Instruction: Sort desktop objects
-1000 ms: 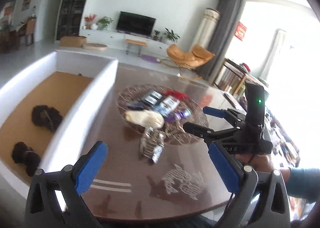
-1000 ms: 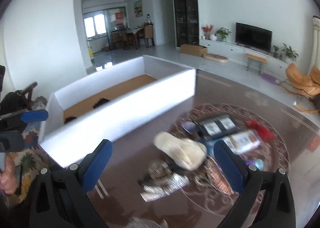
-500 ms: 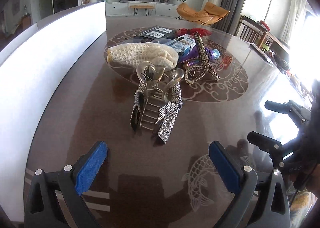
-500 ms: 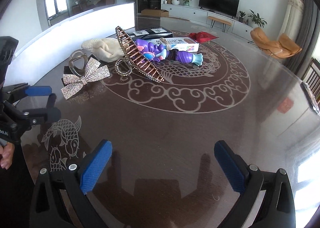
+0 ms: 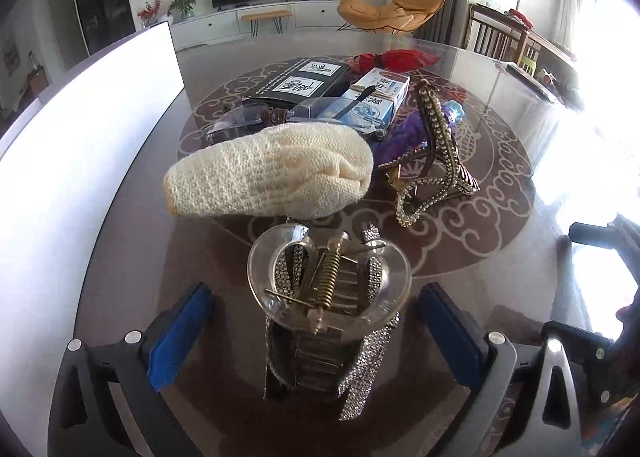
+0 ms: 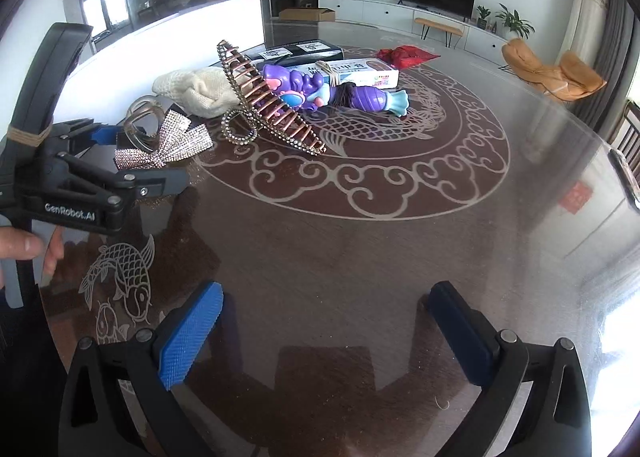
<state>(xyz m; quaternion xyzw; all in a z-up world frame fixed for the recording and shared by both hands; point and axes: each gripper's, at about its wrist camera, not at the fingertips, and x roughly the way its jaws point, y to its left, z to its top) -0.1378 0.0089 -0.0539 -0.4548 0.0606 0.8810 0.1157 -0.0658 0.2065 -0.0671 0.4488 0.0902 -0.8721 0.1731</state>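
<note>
A clear hair claw with a rhinestone bow (image 5: 328, 297) stands on the dark round table (image 5: 132, 241). My left gripper (image 5: 316, 333) is open, with one blue pad on either side of the claw and not touching it. Behind it lie a cream knitted pouch (image 5: 272, 177) and a bronze rhinestone hair claw (image 5: 432, 161). From the right wrist view the left gripper (image 6: 152, 155) reaches around the bow (image 6: 168, 145), held by a hand (image 6: 20, 247). My right gripper (image 6: 324, 337) is open over bare table near the front edge.
A tall white box wall (image 5: 80, 137) runs along the left. Further back lie a purple toy figure (image 6: 320, 91), a blue-white carton (image 5: 372, 97), a black box (image 5: 304, 81), clear glasses (image 5: 256, 119) and a red cloth (image 6: 404, 55).
My left gripper has dropped and pushed forward until its pads stand on both sides of the clear hair claw. The right gripper has barely shifted and stays open.
</note>
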